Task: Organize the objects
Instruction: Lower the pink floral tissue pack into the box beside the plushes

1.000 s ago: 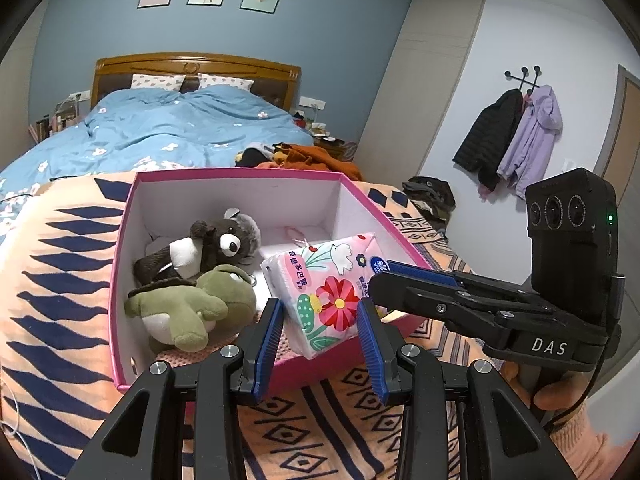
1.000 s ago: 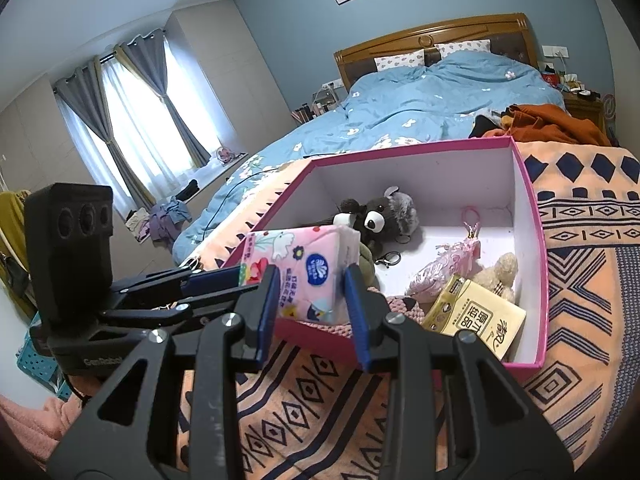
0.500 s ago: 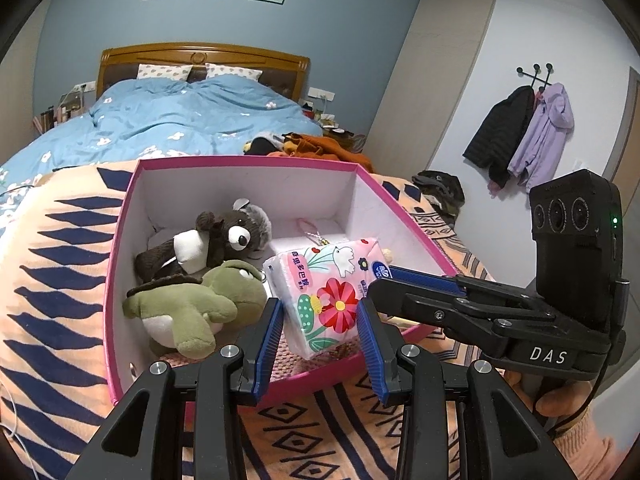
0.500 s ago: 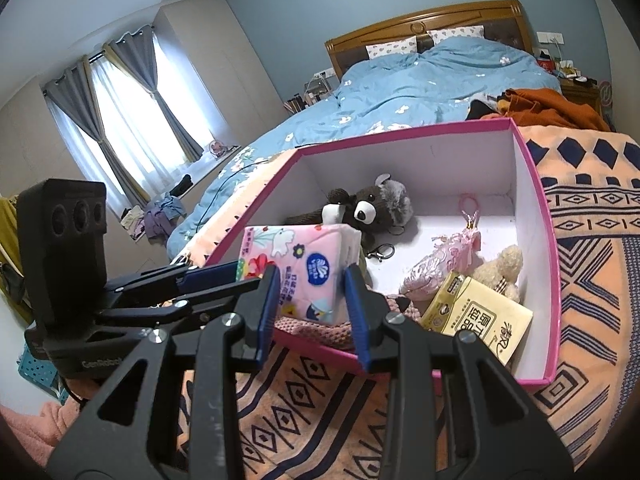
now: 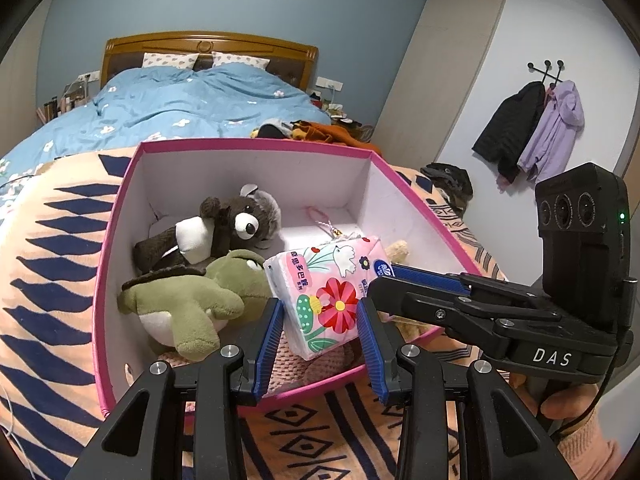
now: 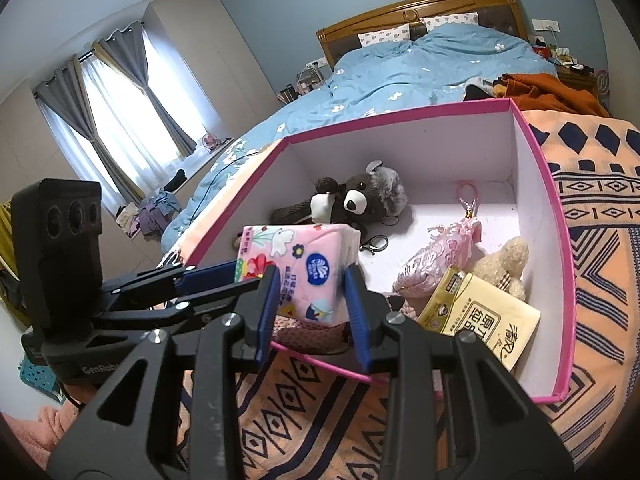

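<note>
**Tissue pack held over the pink box**

A bedroom with a blue-quilted bed (image 5: 192, 108); on its patterned orange blanket (image 5: 52, 272) sits an open pink box (image 5: 112, 240). The floral tissue pack (image 5: 328, 292) hangs over the box's near edge, pinched from two sides at once. The left gripper (image 5: 320, 320) has its blue pads narrowly spaced and pressed against the pack's flanks; the right gripper (image 6: 310, 292) clamps the pack's other end likewise. Inside the box lie a brown bear (image 5: 224, 228), a green plush turtle (image 5: 192, 300) (just beside the pack), a pink pouch (image 6: 440, 252) and a yellow packet (image 6: 480, 316).
</note>
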A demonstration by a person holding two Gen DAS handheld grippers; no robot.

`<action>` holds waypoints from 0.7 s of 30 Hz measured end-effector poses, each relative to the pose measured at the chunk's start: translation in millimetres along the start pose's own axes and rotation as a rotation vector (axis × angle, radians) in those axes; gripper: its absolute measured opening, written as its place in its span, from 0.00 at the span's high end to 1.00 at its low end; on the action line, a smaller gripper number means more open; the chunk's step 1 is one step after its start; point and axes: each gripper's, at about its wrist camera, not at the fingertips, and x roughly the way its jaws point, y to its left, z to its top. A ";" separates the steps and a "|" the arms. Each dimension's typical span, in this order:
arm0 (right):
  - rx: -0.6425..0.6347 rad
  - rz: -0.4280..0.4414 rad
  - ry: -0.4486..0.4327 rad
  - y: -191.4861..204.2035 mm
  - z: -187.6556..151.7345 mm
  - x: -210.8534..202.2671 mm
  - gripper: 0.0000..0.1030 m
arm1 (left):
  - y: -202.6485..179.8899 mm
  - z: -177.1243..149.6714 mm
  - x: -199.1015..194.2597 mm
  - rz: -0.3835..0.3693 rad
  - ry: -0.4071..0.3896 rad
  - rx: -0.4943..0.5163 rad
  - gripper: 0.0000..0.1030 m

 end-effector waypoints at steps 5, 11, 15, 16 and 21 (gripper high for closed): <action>0.004 -0.008 0.013 -2.8 -0.2 5.5 0.65 | 3.2 -0.4 5.1 0.003 0.012 -0.006 0.63; 0.001 -0.017 0.020 -3.6 0.8 9.5 0.65 | 5.3 0.3 8.3 0.009 0.019 -0.011 0.63; 0.001 -0.020 0.025 -3.4 0.9 11.4 0.65 | 7.3 0.3 9.7 0.007 0.024 -0.017 0.63; -0.001 -0.022 0.026 -3.1 0.9 11.7 0.65 | 7.7 0.2 10.0 0.007 0.024 -0.018 0.63; -0.002 -0.024 0.029 -1.9 1.5 13.2 0.65 | 9.0 1.2 11.5 0.010 0.027 -0.021 0.63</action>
